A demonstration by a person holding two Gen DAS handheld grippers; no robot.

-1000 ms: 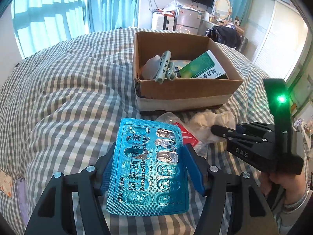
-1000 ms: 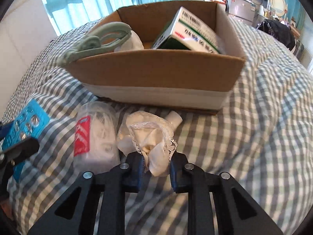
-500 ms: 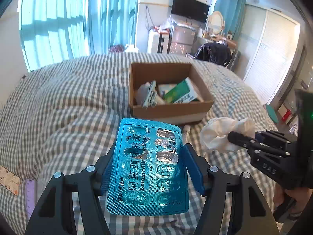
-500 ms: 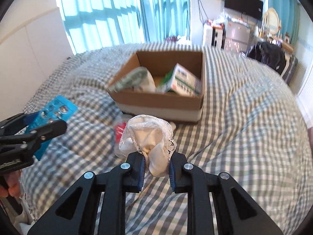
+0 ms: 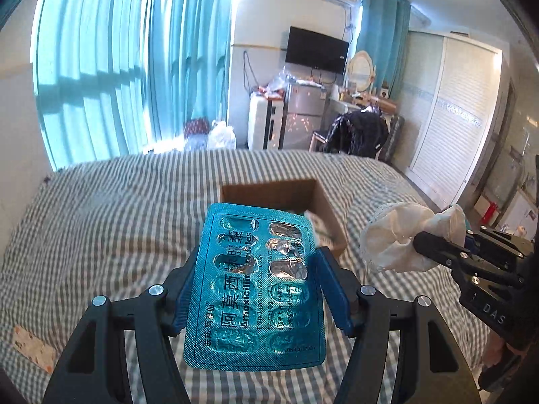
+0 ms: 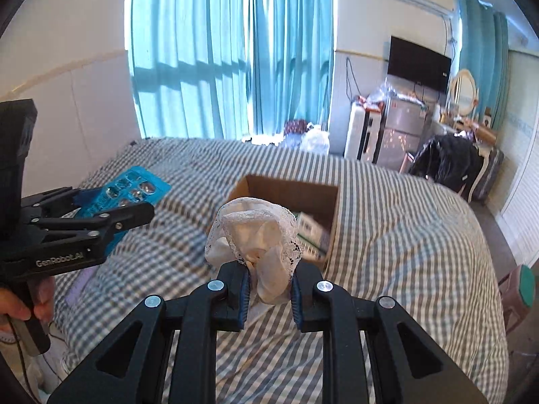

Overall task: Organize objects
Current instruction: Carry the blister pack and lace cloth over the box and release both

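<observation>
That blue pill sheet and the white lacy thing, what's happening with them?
A person is tidying up with a claw in each hand. The left claw grips the blue pill sheet, and the right claw pinches the white lacy cloth. Both are held up above the checked bed, with the cardboard box just ahead.

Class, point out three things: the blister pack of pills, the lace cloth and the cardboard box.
blister pack (image 5: 259, 289), left wrist view, middle of its foil face.
lace cloth (image 6: 259, 232), right wrist view, bunched middle.
cardboard box (image 6: 289, 190), right wrist view, inner back wall.
</observation>
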